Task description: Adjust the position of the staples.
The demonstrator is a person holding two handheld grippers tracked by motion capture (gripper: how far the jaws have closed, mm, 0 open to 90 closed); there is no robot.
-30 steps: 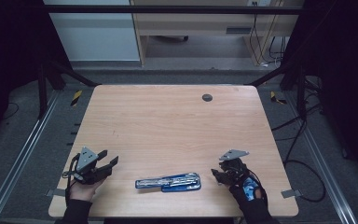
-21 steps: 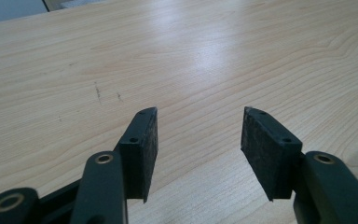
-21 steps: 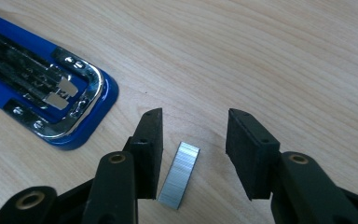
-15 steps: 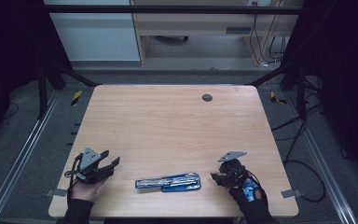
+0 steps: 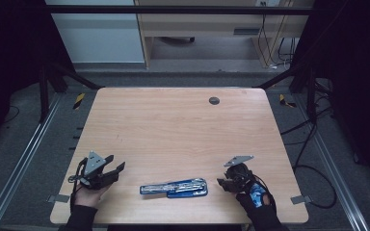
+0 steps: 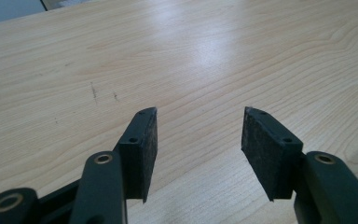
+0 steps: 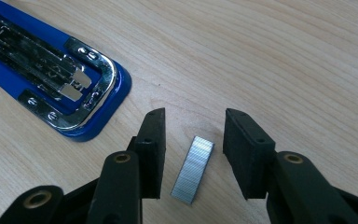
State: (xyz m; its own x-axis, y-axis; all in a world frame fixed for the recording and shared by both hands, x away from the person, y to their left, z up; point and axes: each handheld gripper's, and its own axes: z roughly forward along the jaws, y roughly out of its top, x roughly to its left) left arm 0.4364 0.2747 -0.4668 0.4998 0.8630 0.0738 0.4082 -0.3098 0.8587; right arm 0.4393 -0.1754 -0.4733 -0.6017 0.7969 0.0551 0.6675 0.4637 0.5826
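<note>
Down by the counter's near edge, the right tool [image 7: 193, 154] straddles a small silver strip of staples [image 7: 193, 169], jaws closing in, not touching; open blue stapler [image 7: 51, 79] beside it.

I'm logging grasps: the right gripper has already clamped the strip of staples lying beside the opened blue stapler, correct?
Not clamped. In the right gripper view the right gripper has just been closing, yet its pads stand clear of the strip of staples, which lies flat on the table between them, beside the opened blue stapler.

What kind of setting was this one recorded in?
Probably a lab recording station, not a home: a bare wooden table inside a dark metal frame, loose cables on grey floor, and an opened blue stapler.
</note>
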